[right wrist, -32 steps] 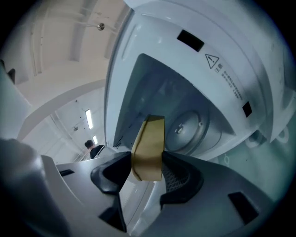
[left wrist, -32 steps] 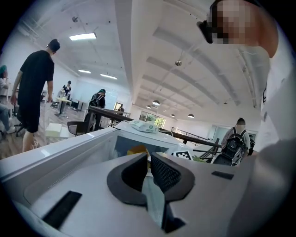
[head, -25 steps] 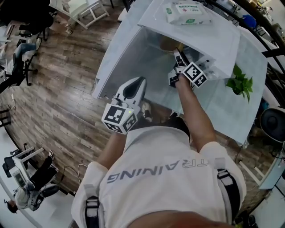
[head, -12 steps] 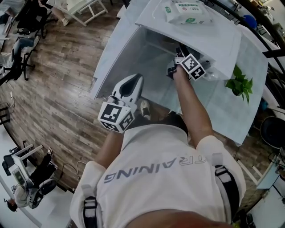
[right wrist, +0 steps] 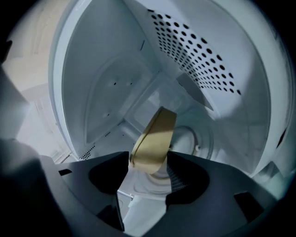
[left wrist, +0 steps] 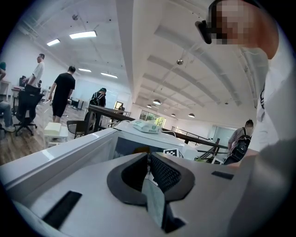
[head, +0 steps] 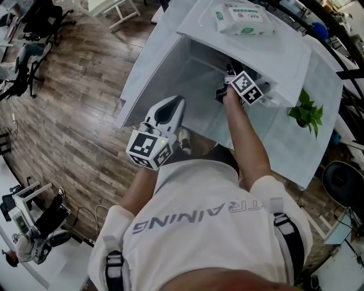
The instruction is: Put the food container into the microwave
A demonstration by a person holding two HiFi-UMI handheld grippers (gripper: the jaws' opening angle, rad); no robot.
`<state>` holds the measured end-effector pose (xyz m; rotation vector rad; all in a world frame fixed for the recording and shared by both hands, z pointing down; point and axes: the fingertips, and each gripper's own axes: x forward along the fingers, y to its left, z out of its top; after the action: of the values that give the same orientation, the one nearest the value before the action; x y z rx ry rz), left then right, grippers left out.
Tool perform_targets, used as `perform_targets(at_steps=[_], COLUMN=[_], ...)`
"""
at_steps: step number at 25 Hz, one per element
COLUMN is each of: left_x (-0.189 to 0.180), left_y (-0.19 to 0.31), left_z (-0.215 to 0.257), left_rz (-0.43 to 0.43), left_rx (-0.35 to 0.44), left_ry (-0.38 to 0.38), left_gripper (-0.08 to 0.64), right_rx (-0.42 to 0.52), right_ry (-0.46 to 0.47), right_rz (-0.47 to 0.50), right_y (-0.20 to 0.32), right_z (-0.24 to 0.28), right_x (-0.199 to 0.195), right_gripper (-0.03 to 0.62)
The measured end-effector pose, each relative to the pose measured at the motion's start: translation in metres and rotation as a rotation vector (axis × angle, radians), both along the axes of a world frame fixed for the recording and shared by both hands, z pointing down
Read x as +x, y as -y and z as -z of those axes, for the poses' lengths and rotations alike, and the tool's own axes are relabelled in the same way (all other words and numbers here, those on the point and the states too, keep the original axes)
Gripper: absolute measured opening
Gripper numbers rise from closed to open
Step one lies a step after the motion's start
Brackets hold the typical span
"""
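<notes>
The white microwave (head: pixel 273 51) stands open in front of me. My right gripper (head: pixel 228 73) reaches into its cavity, and only the marker cube and hand show in the head view. In the right gripper view the gripper (right wrist: pixel 148 172) is shut on a tan food container (right wrist: pixel 155 139), which is tilted on edge above the round turntable hub (right wrist: pixel 187 139). The perforated cavity wall (right wrist: pixel 194 51) is close above. My left gripper (head: pixel 170 107) hangs back near my body with its jaws together and nothing between them (left wrist: pixel 149 162).
A pack of wet wipes (head: pixel 242 17) lies on top of the microwave. The open door panel (head: pixel 151 62) stands at the left of the cavity. A green plant (head: pixel 307 108) sits on the white table to the right. Office chairs and people are far off.
My right gripper has pushed deeper into the microwave with the container, which no longer shows in the head view. The left gripper has barely moved.
</notes>
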<state>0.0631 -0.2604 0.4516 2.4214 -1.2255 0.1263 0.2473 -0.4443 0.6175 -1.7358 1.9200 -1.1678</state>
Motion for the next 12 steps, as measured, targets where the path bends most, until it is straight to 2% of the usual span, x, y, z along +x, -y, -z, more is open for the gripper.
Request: perform_targets(at_steps=[5, 12], left_x=[0.001, 0.003], left_y=[0.001, 0.000], left_z=[0.000, -0.002], left_rz=[-0.010, -0.028], left_rx=[-0.001, -0.007], left_ry=[-0.003, -0.015], left_gripper=[0.049, 0.049], right_rx=[-0.007, -0.052], right_ry=[-0.067, -0.282], right_rz=[0.063, 0.252], right_y=[-0.004, -0.011], right_z=[-0.002, -0.015], right_x=[-0.005, -0.026], right_gripper=[0.301, 0.313])
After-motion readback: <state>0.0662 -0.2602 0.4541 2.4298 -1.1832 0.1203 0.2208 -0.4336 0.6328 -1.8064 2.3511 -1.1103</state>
